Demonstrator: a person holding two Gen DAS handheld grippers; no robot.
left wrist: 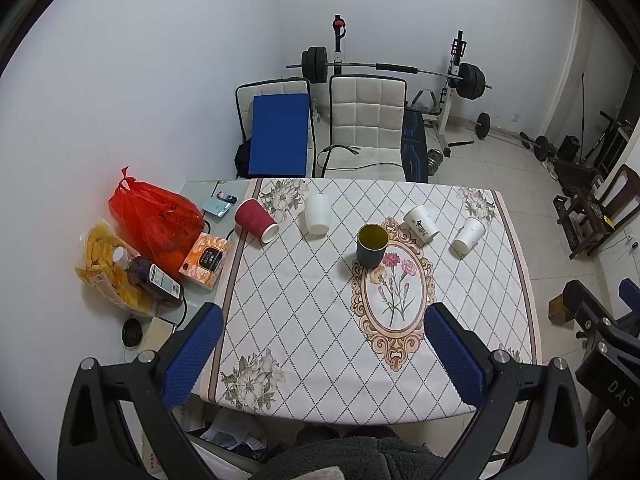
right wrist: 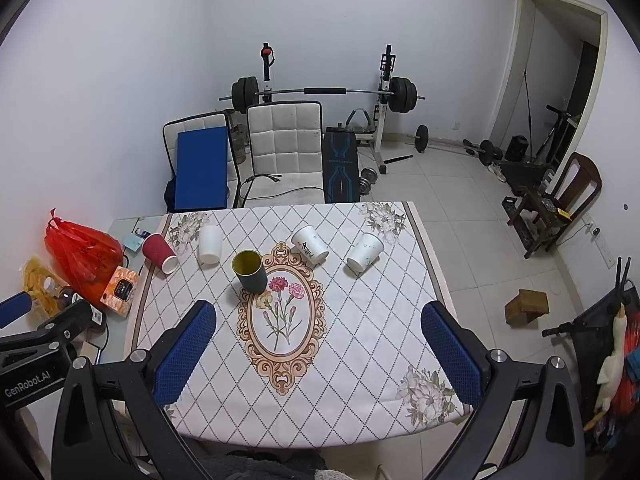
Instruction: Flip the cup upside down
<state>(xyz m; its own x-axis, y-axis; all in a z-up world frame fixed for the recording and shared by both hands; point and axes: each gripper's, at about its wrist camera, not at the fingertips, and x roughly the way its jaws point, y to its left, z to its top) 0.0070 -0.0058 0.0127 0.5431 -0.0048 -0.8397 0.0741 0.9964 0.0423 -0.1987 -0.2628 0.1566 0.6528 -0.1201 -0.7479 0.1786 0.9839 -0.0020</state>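
My left claw [left wrist: 324, 354] and right claw [right wrist: 318, 350] gape empty at frame bottom; the dark cup [left wrist: 372, 245] stands upright mid-tabletop [left wrist: 304, 320].

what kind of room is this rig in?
Most likely a spare room in a home, doubling as a gym. A barbell rack stands against the back wall, white padded chairs sit behind a dining table with a floral cloth, and snacks lie at its left edge.
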